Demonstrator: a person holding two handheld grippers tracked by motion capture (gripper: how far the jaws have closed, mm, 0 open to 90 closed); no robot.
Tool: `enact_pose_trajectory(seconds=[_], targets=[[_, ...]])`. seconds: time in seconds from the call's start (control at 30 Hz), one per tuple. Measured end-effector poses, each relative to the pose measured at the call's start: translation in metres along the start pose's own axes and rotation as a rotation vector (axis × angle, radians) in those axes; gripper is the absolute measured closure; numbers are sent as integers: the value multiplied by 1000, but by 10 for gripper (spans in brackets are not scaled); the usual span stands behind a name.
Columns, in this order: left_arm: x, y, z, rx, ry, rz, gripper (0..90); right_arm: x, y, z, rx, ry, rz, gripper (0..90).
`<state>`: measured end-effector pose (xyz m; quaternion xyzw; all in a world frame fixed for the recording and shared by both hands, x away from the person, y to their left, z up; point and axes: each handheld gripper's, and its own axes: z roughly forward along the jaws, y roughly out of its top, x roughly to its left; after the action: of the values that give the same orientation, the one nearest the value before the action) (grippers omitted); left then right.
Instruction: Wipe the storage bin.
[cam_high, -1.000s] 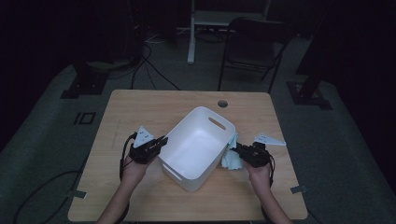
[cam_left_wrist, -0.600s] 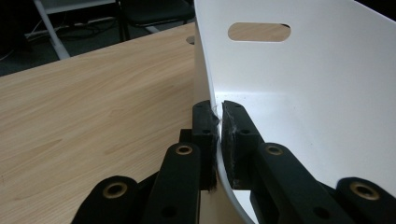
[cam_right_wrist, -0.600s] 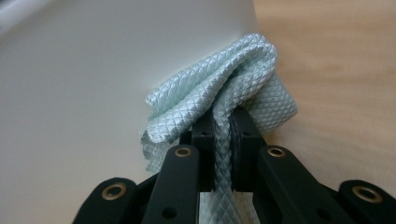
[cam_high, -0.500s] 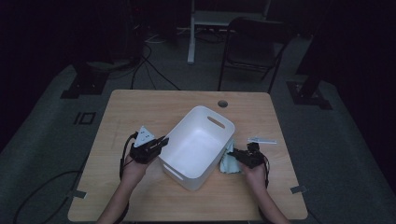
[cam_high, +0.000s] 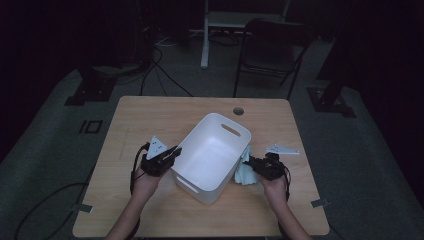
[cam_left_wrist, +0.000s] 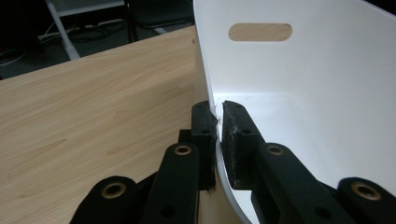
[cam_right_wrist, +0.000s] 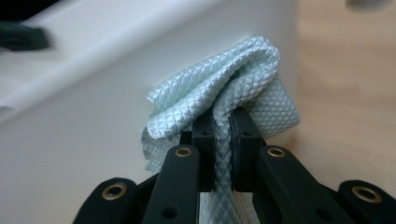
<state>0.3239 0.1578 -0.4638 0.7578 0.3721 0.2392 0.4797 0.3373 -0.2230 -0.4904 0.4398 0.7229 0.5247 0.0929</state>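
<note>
The white plastic bin's (cam_left_wrist: 299, 93) wall is pinched by the left gripper (cam_left_wrist: 219, 121). A pale green quilted cloth (cam_right_wrist: 224, 93) is clamped in the right gripper's (cam_right_wrist: 223, 126) jaws, pressed against the bin's outer side on the wooden counter (cam_high: 150, 120).

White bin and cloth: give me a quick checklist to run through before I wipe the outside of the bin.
1. Left claw clamped on the white bin wall, one jaw inside and one outside: ok.
2. Right claw shut on the pale green cloth: ok.
3. Cloth against the bin's outer wall: ok, in the right gripper view it bunches up against the white side.
4. Bin flat on the table: cannot tell; its base is hidden.
5. Bin interior free of items: ok, the high view shows bare white inside.
6. Table beside the cloth free for a stroke: ok; bare wood shows there.
</note>
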Motion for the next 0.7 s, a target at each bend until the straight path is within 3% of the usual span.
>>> enact_pose_trajectory(seconds=[0.1,0.2,0.3,0.47,0.7], targets=[[0,0,0,4,-5,11,831,13,6,-8,-37,5,-30,829],[0,0,0,3,-8,14,830,11,5,-6,-46,1,-26,829],[0,0,0,-1,-11,12,827,6,1,-1,-24,-17,-21,828],[-1,0,0,0,-10,15,827,-5,-8,10,22,-29,28,829],[-2,0,0,-3,-12,11,825,-26,-24,33,111,-89,67,830]])
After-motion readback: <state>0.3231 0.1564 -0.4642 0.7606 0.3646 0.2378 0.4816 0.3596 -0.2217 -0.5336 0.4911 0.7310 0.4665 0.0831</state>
